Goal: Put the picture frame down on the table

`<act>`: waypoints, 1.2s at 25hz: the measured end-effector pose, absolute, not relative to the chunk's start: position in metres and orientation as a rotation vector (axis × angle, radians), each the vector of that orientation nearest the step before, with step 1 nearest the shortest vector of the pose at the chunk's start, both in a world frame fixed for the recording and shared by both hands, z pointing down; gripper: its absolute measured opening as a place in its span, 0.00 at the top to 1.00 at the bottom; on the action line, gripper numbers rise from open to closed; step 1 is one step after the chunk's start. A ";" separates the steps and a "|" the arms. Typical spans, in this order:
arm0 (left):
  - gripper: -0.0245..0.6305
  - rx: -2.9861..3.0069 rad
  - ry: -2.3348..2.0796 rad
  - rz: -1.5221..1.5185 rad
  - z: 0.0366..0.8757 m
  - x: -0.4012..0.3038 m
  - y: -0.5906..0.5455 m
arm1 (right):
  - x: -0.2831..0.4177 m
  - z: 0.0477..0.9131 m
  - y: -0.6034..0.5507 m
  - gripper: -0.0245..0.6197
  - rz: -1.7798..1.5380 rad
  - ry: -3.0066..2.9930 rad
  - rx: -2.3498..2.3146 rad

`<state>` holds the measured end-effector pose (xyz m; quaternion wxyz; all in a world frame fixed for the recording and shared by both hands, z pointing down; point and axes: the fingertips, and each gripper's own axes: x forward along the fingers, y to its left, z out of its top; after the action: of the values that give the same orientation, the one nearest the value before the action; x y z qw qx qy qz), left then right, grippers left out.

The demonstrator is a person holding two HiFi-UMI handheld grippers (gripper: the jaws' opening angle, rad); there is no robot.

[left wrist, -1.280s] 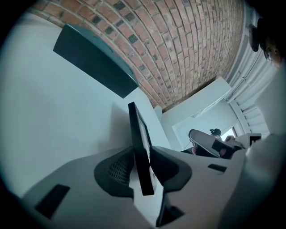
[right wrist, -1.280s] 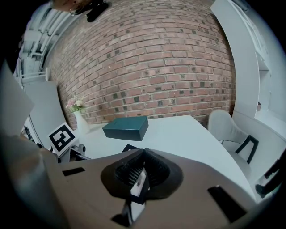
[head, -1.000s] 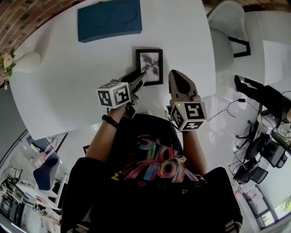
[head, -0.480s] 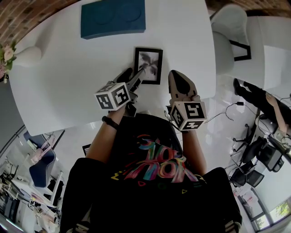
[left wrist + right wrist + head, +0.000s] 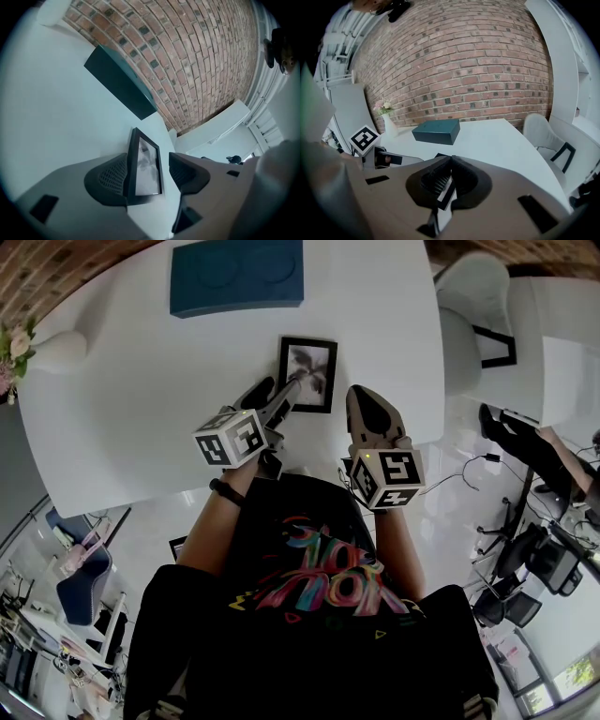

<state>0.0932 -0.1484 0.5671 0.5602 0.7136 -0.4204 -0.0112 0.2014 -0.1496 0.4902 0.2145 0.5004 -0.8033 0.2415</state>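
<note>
Our left hand-held gripper (image 5: 279, 392) had just been opening its jaws and stood released, the picture frame (image 5: 307, 374) lying flat on the counter (image 5: 141, 399) between them. At the frame's four o'clock, our right hand-held gripper (image 5: 362, 397) was clenched, empty.

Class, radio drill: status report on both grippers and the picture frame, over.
Left gripper just been opening, picture frame between jaws. Right gripper shut, empty. Frame down on table. Teal box stands clear.

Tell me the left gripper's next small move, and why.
Probably draw the left gripper straight back. Its jaws have just been opening and stand apart. The picture frame lies on the table between them, with a clear gap at one pad. Backing out level should avoid nudging it.
</note>
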 end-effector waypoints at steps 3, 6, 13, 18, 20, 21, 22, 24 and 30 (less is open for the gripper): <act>0.56 1.699 -0.986 -0.065 0.555 0.093 -0.152 | 0.201 0.486 -0.149 0.93 0.661 -2.230 1.390; 0.56 1.717 -0.979 -0.110 0.541 0.091 -0.156 | 0.198 0.482 -0.150 0.93 0.647 -2.236 1.392; 0.56 1.787 -0.958 -0.237 0.492 0.086 -0.169 | 0.194 0.463 -0.154 0.93 0.605 -2.259 1.404; 0.56 1.853 -0.938 -0.323 0.451 0.081 -0.176 | 0.190 0.443 -0.161 0.93 0.557 -2.294 1.418; 0.56 1.881 -0.935 -0.353 0.435 0.078 -0.177 | 0.187 0.434 -0.163 0.93 0.538 -2.312 1.423; 0.56 1.898 -0.932 -0.366 0.427 0.077 -0.176 | 0.186 0.429 -0.164 0.93 0.529 -2.322 1.424; 0.56 1.918 -0.928 -0.377 0.419 0.077 -0.175 | 0.186 0.423 -0.165 0.93 0.517 -2.333 1.424; 0.56 1.971 -0.931 -0.389 0.402 0.075 -0.172 | 0.184 0.412 -0.166 0.93 0.492 -2.356 1.422; 0.56 2.162 -1.000 -0.389 0.345 0.064 -0.168 | 0.172 0.375 -0.170 0.93 0.409 -2.440 1.404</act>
<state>0.0643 -0.1677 0.3451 0.3560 0.8370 -0.3873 -0.1505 0.1721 -0.1701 0.3750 0.1477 0.4881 -0.8484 0.1423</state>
